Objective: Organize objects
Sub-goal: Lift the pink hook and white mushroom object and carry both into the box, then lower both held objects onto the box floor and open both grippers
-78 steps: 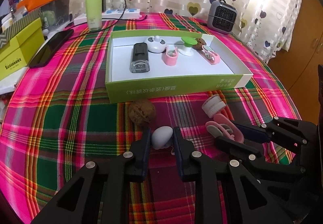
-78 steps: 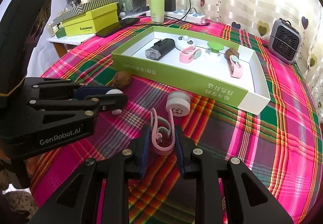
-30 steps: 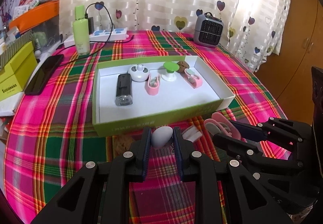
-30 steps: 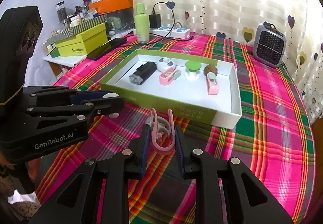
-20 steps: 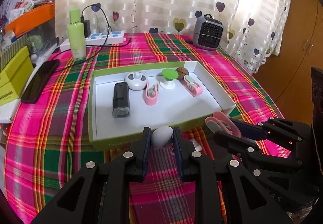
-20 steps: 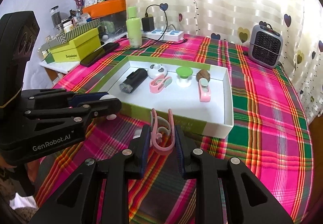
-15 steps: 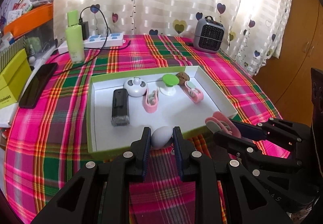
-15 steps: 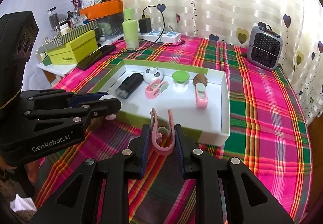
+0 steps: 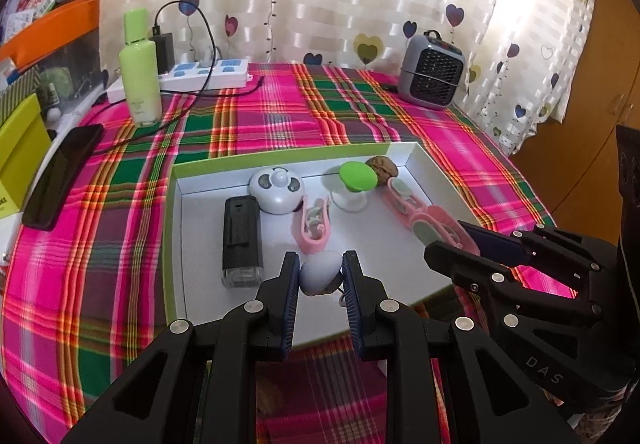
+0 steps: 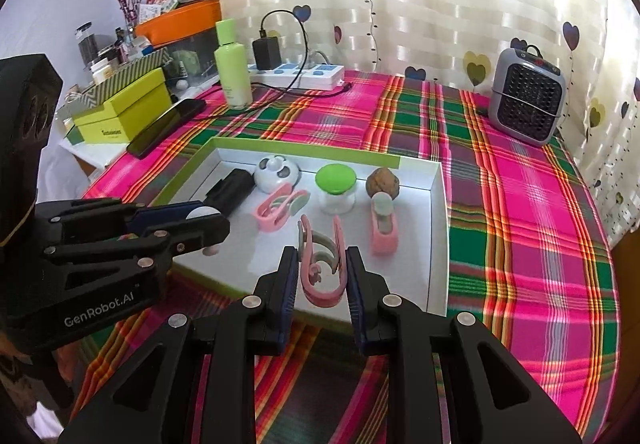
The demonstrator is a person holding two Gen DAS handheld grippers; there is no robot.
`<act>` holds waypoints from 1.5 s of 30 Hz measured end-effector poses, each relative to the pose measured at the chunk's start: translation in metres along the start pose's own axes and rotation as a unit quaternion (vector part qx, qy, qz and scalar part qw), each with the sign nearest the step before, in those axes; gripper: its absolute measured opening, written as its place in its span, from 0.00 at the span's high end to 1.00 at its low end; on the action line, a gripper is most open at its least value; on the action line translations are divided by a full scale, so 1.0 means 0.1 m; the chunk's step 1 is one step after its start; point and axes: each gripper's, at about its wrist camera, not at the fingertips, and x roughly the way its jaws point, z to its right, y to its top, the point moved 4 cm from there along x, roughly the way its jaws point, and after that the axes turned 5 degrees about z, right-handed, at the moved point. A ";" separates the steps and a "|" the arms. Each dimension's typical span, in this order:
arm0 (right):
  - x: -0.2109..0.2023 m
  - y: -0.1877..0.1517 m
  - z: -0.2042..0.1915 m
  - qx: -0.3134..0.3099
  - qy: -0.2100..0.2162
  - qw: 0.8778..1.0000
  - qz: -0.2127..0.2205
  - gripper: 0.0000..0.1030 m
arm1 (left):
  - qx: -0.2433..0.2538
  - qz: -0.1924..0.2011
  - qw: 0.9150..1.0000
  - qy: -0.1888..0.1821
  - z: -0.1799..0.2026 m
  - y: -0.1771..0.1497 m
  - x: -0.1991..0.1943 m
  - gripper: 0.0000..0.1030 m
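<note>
My left gripper (image 9: 320, 272) is shut on a pale blue-white egg-shaped object (image 9: 318, 273), held above the near part of the green-walled white box (image 9: 172, 236). My right gripper (image 10: 320, 268) is shut on a pink clip (image 10: 320, 264), also over the box's front edge (image 10: 320, 314). Inside the box lie a black device (image 9: 242, 240), a round white gadget (image 9: 277, 190), two pink clips (image 9: 314, 224) (image 10: 383, 230), a green-capped jar (image 10: 336, 188) and a walnut (image 10: 383, 183). In the left wrist view the right gripper (image 9: 452, 244) shows with its clip; in the right wrist view the left gripper (image 10: 208, 220) shows at left.
A walnut (image 9: 269, 396) lies on the plaid cloth under my left gripper. At the back stand a green bottle (image 9: 139, 76), a power strip (image 9: 208, 74) with a cable and a small grey heater (image 9: 432, 72). A black phone (image 9: 60, 176) and yellow-green boxes (image 10: 124, 112) sit at the left.
Both grippers have moved forward from in front of the box to over its near part, each still holding its object. The walnut and white roll on the cloth have passed below the fingers.
</note>
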 end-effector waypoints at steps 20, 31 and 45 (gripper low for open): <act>0.43 0.09 0.11 0.004 -0.003 1.000 -0.030 0.76 | -0.008 -0.027 1.000 0.006 -0.10 0.05 0.38 0.80; 0.57 0.06 0.14 0.001 -0.005 0.999 -0.047 0.76 | -0.008 -0.042 0.999 0.008 -0.11 0.01 0.50 0.80; 0.64 0.04 0.15 -0.001 -0.007 0.999 -0.051 0.76 | -0.012 -0.042 0.999 0.010 -0.12 0.03 0.52 0.80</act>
